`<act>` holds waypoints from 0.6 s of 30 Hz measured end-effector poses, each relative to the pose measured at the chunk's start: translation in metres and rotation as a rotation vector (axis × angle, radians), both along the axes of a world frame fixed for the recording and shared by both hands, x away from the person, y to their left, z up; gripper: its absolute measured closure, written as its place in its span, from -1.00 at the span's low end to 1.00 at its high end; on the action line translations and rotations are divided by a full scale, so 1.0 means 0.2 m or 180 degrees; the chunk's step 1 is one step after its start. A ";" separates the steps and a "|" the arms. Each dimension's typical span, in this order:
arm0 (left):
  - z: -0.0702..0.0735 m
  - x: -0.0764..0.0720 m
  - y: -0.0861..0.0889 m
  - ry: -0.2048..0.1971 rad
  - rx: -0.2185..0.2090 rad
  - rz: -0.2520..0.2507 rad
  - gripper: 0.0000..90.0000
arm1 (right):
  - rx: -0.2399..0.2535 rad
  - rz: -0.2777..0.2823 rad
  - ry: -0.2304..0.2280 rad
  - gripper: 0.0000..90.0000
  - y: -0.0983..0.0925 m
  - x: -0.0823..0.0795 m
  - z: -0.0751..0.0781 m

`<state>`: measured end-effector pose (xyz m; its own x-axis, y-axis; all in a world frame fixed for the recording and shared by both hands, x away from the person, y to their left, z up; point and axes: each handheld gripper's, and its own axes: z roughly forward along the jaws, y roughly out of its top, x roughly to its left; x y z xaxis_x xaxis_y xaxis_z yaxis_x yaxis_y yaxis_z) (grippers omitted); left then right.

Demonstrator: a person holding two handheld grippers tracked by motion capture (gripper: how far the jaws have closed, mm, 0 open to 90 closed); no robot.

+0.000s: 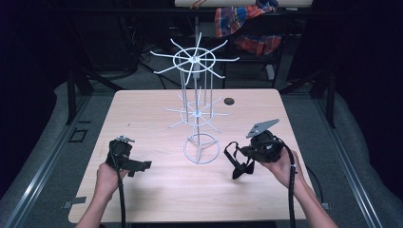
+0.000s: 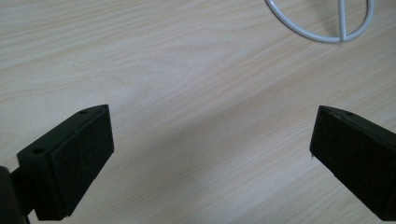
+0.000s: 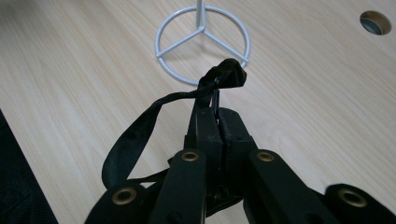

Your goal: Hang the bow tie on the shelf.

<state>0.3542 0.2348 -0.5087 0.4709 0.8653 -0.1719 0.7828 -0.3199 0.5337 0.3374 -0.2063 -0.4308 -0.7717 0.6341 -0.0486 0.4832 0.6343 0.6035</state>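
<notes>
Right gripper (image 1: 239, 164) sat at about 4 o'clock from the white wire rack (image 1: 195, 102), jaws pressed together on a black strap (image 1: 233, 154). In the right gripper view the right gripper (image 3: 217, 114) pinched the black strap (image 3: 140, 130) near a bunched fold, one loop hanging off toward 8 o'clock and the folded end sticking out past the jaw tips toward 12 o'clock, just short of the rack's base ring (image 3: 201, 44). From the high view, the strap drooped from the jaws toward the wooden table (image 1: 157, 190); whether its lowest end touched the top could not be told. Left gripper (image 1: 142, 166) was at about 8 o'clock from the rack, jaws spread wide with nothing between them; in the left gripper view the left gripper (image 2: 210, 158) looked down on bare tabletop (image 2: 187, 84), with an arc of the base ring (image 2: 322, 35) at 1 o'clock. Rack stood upright near table centre, two tiers of spoked hooks on a thin pole, base ring flat on the wood. Cable hole (image 3: 375, 22) at 2 o'clock in the right gripper view. Plaid cloth (image 1: 247, 26) lay beyond the table's far edge, at 1 o'clock from the rack.
</notes>
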 end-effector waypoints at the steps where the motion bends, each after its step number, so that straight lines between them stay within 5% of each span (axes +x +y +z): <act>1: 0.00 0.00 0.00 -0.0001 0.0000 0.0000 -1.00 | 0.0020 0.0008 -0.0013 0.96 0.00 0.00 0.00; 18: 0.00 0.00 0.00 0.0009 -0.0007 -0.0009 -1.00 | 0.0049 0.0125 -0.0116 0.96 0.08 -0.02 0.09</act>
